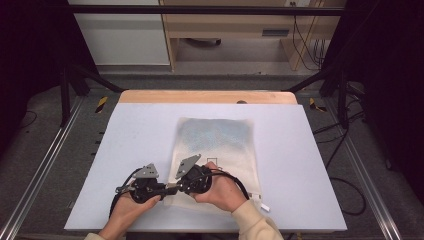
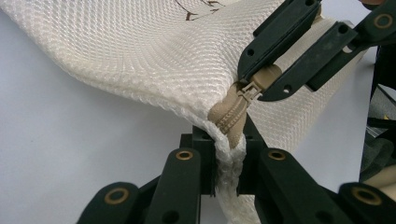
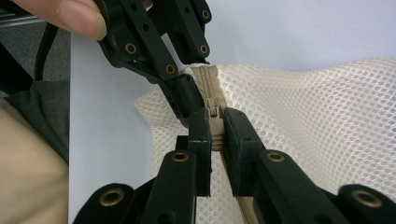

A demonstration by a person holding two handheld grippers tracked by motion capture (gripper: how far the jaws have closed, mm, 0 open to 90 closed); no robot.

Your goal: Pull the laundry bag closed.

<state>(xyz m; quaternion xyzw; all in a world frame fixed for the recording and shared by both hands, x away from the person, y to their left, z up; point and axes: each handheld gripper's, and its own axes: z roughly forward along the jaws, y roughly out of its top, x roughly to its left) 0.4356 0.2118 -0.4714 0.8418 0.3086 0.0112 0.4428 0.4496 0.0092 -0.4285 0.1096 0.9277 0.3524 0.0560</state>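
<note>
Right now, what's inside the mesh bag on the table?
Through the mesh bag a bluish patch shows in its far half; what it is cannot be told. The near end sits under the hands and claws, so its contents there are covered.

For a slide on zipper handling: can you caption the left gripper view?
Left tool pinches the cream mesh bag's edge beside its tan zipper, while the right tool clamps the tan zipper pull.

Lab-style recording station. Black frame posts [image 1: 65,95] flank pale worktop [image 1: 140,135]; aluminium rails [image 1: 35,175] run along grey carpet floor; loose cables [image 1: 345,190] trail at right; plain wooden desk [image 1: 235,25] behind, wires hanging.
</note>
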